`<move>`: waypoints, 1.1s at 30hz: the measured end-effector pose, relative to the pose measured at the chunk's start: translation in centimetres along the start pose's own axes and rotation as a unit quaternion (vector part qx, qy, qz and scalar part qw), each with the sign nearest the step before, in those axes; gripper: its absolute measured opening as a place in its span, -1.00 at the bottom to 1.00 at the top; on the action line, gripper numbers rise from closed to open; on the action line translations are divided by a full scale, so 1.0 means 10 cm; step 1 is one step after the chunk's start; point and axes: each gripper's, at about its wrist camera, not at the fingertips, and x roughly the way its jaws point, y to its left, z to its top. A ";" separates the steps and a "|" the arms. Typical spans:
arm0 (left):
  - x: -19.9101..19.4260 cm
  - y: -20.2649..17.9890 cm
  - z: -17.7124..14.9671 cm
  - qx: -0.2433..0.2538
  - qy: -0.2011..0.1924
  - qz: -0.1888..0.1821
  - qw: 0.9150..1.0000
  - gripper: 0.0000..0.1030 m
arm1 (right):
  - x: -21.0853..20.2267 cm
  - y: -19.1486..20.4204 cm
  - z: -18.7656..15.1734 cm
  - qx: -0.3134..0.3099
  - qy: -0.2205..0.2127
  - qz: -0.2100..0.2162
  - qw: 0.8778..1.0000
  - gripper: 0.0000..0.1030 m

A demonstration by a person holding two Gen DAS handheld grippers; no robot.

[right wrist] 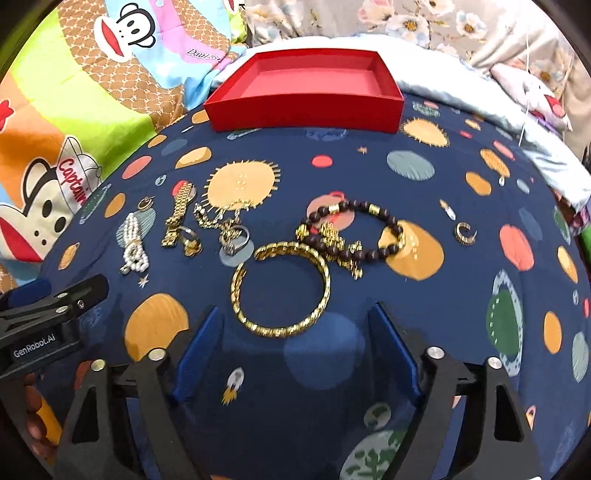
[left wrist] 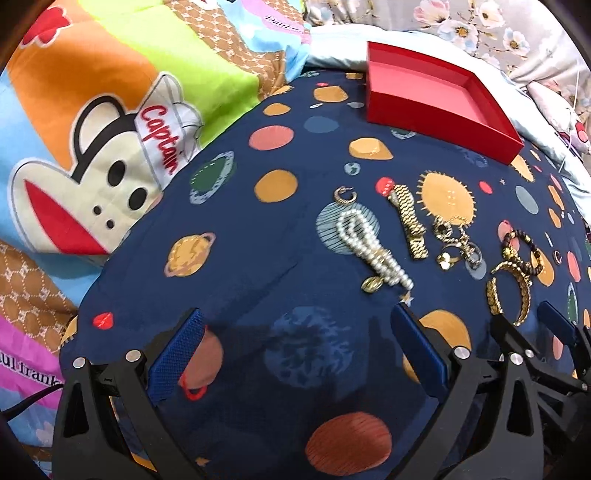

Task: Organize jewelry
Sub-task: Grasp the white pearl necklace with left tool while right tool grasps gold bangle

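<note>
An empty red tray (left wrist: 436, 107) (right wrist: 306, 110) sits at the far edge of the navy planet-print cloth (right wrist: 295, 166). Jewelry lies loose on the cloth: a pearl strand (left wrist: 369, 243) (right wrist: 133, 243), a gold link band (left wrist: 408, 221) (right wrist: 177, 218), a gold chain with rings (right wrist: 221, 225), a gold bangle (right wrist: 280, 291) (left wrist: 509, 288), a dark bead bracelet (right wrist: 354, 229), a small ear cuff (right wrist: 463, 233). My left gripper (left wrist: 299, 321) is open and empty, short of the pearls. My right gripper (right wrist: 295, 314) is open, just short of the bangle.
A cartoon monkey quilt (left wrist: 92, 147) lies to the left. A pale blue blanket (right wrist: 480, 96) and floral fabric (right wrist: 443, 22) lie behind the tray. The left gripper's body (right wrist: 48, 306) shows at the left edge of the right wrist view.
</note>
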 end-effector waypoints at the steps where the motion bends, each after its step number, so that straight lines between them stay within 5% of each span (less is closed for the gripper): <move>1: 0.02 -0.02 0.02 0.001 0.000 -0.001 1.000 0.90 | 0.01 0.00 0.01 -0.002 -0.003 -0.004 1.000 0.42; 6: 0.11 -0.15 0.10 0.000 -0.002 -0.016 1.000 0.90 | 0.01 -0.02 0.03 -0.008 -0.011 -0.012 1.000 0.01; 15: 0.31 -0.30 0.15 0.004 0.000 -0.022 1.000 0.74 | -0.05 -0.11 -0.01 0.005 -0.012 0.004 1.000 0.01; 21: 0.27 -0.25 0.17 0.000 -0.016 -0.043 0.999 0.04 | -0.12 -0.19 -0.05 0.020 -0.011 0.010 1.000 0.01; 23: 0.25 -0.23 0.18 0.001 -0.016 -0.060 0.998 -0.43 | -0.15 -0.21 -0.05 0.024 -0.011 0.012 1.000 0.01; 25: 0.24 -0.23 0.18 0.002 -0.011 -0.076 0.997 -0.70 | -0.18 -0.23 -0.06 0.027 -0.012 0.014 0.999 0.00; 33: 0.03 -0.12 0.16 -0.013 -0.007 -0.125 0.992 -0.73 | -0.41 -0.32 -0.03 0.034 -0.029 0.022 0.999 -0.02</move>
